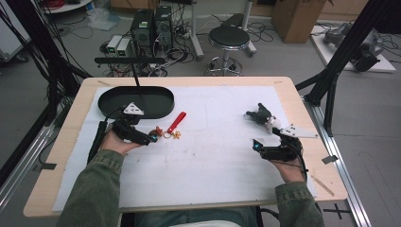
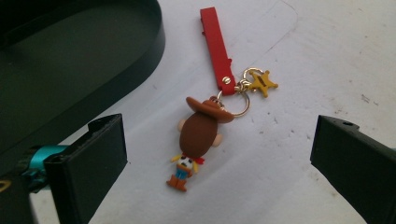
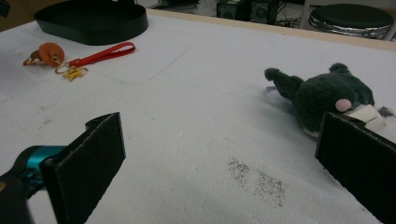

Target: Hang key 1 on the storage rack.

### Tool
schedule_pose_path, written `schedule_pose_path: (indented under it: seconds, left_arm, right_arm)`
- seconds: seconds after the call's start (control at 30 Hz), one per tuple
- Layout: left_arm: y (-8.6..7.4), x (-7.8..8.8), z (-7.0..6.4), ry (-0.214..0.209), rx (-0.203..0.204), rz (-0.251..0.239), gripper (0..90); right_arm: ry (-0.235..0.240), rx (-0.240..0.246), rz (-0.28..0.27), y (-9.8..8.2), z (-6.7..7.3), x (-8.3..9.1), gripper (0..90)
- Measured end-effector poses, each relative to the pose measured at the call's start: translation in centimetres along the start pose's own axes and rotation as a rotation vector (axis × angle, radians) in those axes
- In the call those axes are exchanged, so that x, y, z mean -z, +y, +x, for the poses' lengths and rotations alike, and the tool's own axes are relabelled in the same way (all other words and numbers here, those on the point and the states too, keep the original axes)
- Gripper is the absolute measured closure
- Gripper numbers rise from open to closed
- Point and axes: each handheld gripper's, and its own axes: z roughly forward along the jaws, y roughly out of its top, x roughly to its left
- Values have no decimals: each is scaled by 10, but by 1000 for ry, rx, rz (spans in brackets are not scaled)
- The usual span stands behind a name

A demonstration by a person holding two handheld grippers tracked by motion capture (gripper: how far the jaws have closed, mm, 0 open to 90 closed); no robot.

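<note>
A cowboy figure keychain (image 2: 198,140) with a red strap (image 2: 216,49) and a gold star charm (image 2: 263,83) lies on the white table cover, just in front of my left gripper (image 2: 219,161), whose jaws stand wide open on either side of it without touching. In the high view the keychain (image 1: 169,130) lies right of the left gripper (image 1: 152,137). A dark plush toy (image 3: 322,95) lies on the right side, beyond my right gripper (image 3: 219,163), which is open and empty. The high view shows the plush (image 1: 262,116) ahead of the right gripper (image 1: 257,146).
A black oval tray (image 1: 136,101) sits at the back left, close behind the keychain; its wall (image 2: 154,44) shows in the left gripper view. A white sheet (image 1: 203,151) covers the wooden table. A stool (image 1: 229,40) and computers stand beyond the far edge.
</note>
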Motion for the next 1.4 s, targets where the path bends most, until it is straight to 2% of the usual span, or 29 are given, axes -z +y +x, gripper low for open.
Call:
schedule_pose_path:
  seconds: [0.13, 0.2, 0.3, 0.63, 0.73, 0.87, 1.27, 1.4]
  left_arm:
    - [4, -6, -1, -10, -3, 9, 53]
    - [5, -11, -2, -6, -12, 37, 66]
    - [8, -16, -3, -18, -16, 53, 66]
    - [34, -34, -6, -34, -47, 86, 71]
    - [41, -40, -7, -49, -58, 109, 74]
    - [48, -51, -8, -32, -72, 143, 74]
    - [70, -85, -20, -97, -95, 229, 96]
    - [78, -95, -20, -97, -97, 251, 113]
  right_arm:
    - [-1, 3, 0, 0, 0, 0, 5]
    - [1, 2, 0, 0, 0, 0, 5]
    - [-2, 7, -2, 0, -1, 0, 5]
    - [3, 8, -1, 0, 0, 0, 5]
    - [3, -1, 1, 0, 0, 0, 5]
    - [2, 7, -1, 0, -1, 0, 5]
    - [5, 22, 0, 1, 0, -2, 5]
    - [6, 17, -1, 1, 0, -2, 5]
